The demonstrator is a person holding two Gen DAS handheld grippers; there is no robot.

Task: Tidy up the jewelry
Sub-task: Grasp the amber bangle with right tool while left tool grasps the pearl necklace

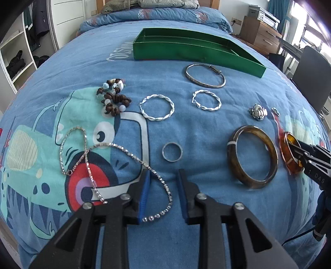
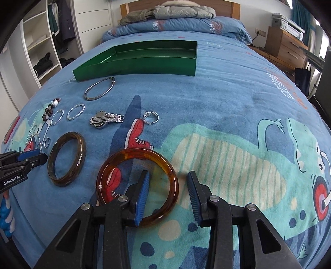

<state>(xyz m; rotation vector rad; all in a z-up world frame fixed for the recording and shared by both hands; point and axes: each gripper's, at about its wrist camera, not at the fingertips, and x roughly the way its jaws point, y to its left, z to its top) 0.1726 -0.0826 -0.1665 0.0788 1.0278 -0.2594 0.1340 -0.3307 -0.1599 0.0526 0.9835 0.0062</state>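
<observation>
Jewelry lies spread on a blue bedspread. My right gripper (image 2: 168,184) is open, its left finger inside an amber bangle (image 2: 115,165) and its right finger outside the rim. A dark brown bangle (image 2: 81,144) lies left of it. My left gripper (image 1: 163,182) is open over a rhinestone chain (image 1: 128,154). A green tray (image 2: 134,67) stands at the far side, empty. A silver watch (image 2: 106,120), a silver ring (image 2: 151,118), a plain ring (image 1: 172,152), two twisted hoops (image 1: 157,107), a thin silver bangle (image 1: 204,75) and a bead bracelet (image 1: 112,97) lie between.
Pillows and a folded jacket (image 2: 182,10) lie at the head of the bed. White shelves (image 2: 39,41) stand to the left, a wooden drawer unit (image 2: 287,47) to the right. The bedspread's right half (image 2: 248,103) holds no jewelry.
</observation>
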